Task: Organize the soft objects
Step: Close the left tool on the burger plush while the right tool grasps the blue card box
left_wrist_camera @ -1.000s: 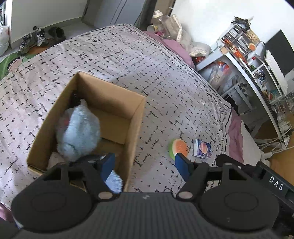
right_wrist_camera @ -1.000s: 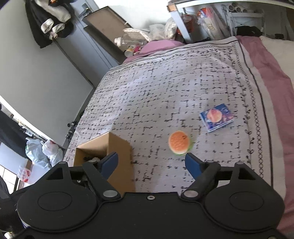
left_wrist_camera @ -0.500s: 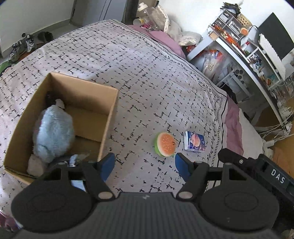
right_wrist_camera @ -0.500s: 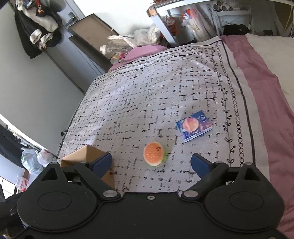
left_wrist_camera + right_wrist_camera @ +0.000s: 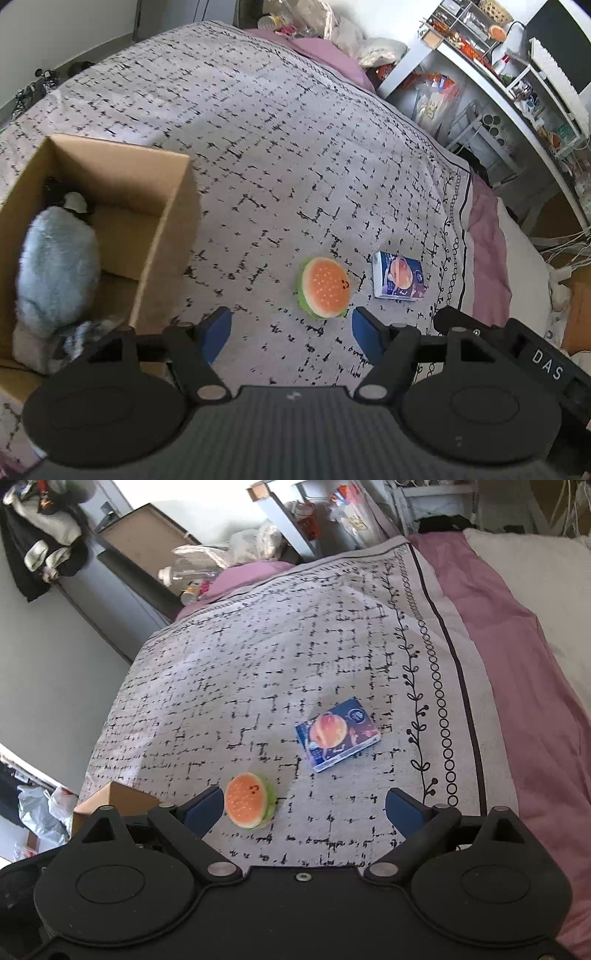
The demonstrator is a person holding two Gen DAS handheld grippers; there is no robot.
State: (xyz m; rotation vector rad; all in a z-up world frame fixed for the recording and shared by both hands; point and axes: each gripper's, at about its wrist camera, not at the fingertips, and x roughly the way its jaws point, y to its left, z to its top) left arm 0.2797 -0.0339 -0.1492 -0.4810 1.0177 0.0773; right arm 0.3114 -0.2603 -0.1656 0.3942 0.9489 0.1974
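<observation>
Box [image 5: 162, 206]: cardboard, open, on bed at left; near corner cut off by frame. Only a corner shows in the right view.
Plush [image 5: 55, 266]: grey-blue, inside box; small items beside it indistinct.
Burger [image 5: 325, 288]: soft toy, on bedspread [image 5: 295, 129], just ahead of both claws, untouched.
Packet [image 5: 399, 275]: blue, flat, just beside burger.
Left claw [image 5: 291, 332]: partly open, empty.
Right claw [image 5: 304, 810]: jaws just widened, now broad, empty; burger near its left finger.
Room: cluttered shelves [image 5: 517, 74], grey wall [image 5: 44, 646].
</observation>
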